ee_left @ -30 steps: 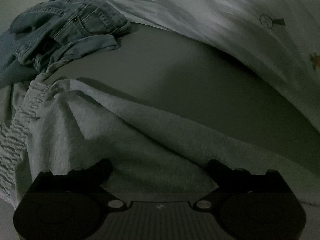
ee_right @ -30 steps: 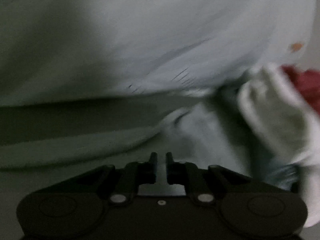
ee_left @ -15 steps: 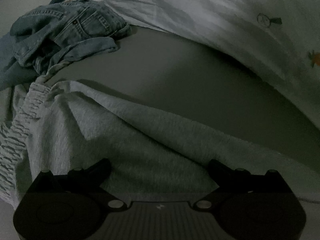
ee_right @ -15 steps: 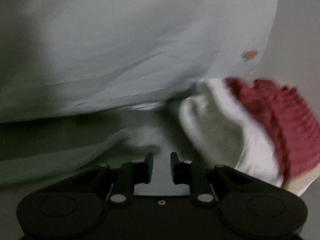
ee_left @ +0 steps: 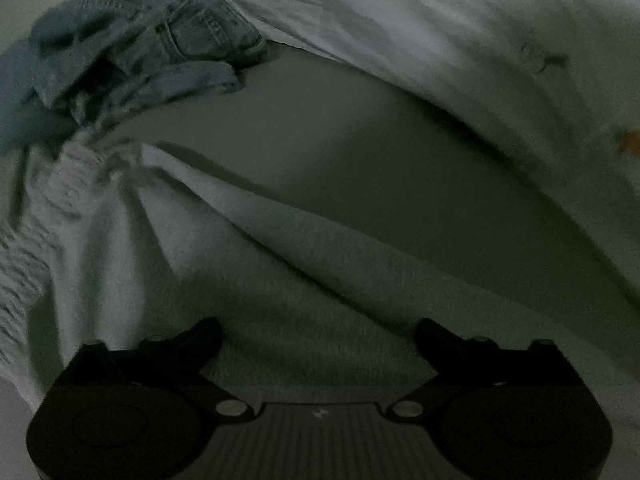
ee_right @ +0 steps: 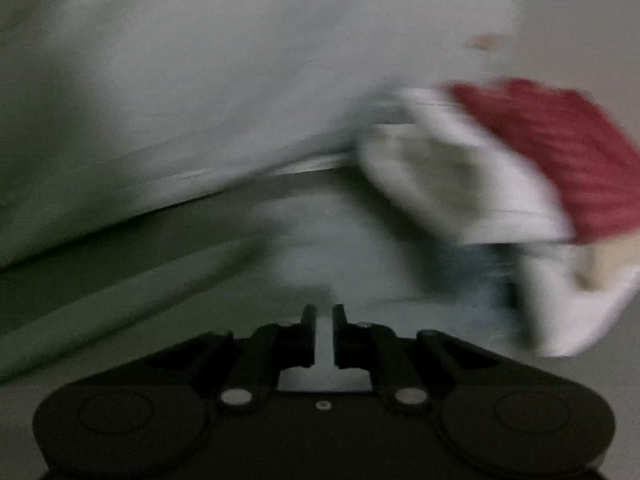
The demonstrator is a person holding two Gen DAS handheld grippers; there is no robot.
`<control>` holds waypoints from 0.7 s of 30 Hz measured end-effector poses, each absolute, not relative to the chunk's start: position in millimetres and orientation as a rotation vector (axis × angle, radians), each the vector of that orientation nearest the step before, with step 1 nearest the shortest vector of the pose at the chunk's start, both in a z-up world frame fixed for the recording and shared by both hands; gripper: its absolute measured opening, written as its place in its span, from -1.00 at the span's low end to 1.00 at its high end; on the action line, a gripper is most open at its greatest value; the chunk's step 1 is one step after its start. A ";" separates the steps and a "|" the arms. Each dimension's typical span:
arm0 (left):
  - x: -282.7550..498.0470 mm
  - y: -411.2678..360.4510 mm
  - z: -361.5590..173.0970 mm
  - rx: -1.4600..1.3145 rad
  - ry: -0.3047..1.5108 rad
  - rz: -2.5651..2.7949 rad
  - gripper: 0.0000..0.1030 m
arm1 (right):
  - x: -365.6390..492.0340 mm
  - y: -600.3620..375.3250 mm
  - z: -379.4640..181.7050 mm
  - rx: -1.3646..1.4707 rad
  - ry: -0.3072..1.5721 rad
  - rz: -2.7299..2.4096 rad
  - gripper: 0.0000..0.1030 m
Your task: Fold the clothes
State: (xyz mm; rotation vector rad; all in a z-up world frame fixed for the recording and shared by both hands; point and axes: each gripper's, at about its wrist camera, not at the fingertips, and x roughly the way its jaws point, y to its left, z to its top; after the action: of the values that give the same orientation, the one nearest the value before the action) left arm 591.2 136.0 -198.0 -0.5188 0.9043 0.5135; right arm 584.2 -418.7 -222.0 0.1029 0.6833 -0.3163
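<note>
Clothes are scattered over what looks like a bed, all of it shot in pretty dim light. In the left wrist view, a grey sweat garment with a ribbed elastic band is spread across the lower half, bunched into long creases, and the left gripper is parked right over it. Its jaws are spread wide, though they've just been closing a little, and grey fabric is seen between the fingers without being pinched. Crumpled blue jeans are piled at the upper left, just beyond the ribbed band. A bare grey sheet is visible in the middle, and a pale duvet with small printed motifs is heaped along the top and right.

The right wrist view is badly smeared by motion. The right gripper is seen with its jaws nearly together, having just been closing, and only a thin gap is left. Whether anything is clamped in there can't be told. Off to the right, a blurry heap is made out: a white garment with a red knit piece on top.
</note>
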 end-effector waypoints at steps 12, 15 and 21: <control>620.2 40.0 -192.1 -0.148 0.910 0.075 0.01 | 632.6 -281.1 -245.0 -0.075 0.728 0.170 -0.85; 636.7 42.1 -191.9 -0.140 0.866 0.064 0.11 | 661.1 -281.0 -247.2 -0.091 0.717 0.184 -0.85; 676.6 61.2 -195.9 -0.187 0.844 0.115 0.15 | 703.9 -281.4 -254.1 -0.054 0.703 0.158 -0.80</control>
State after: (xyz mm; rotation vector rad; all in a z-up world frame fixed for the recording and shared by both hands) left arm 676.6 61.2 -195.9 -0.1871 0.8444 0.1148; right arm 703.9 -281.4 -254.1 -0.0539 0.7026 0.1579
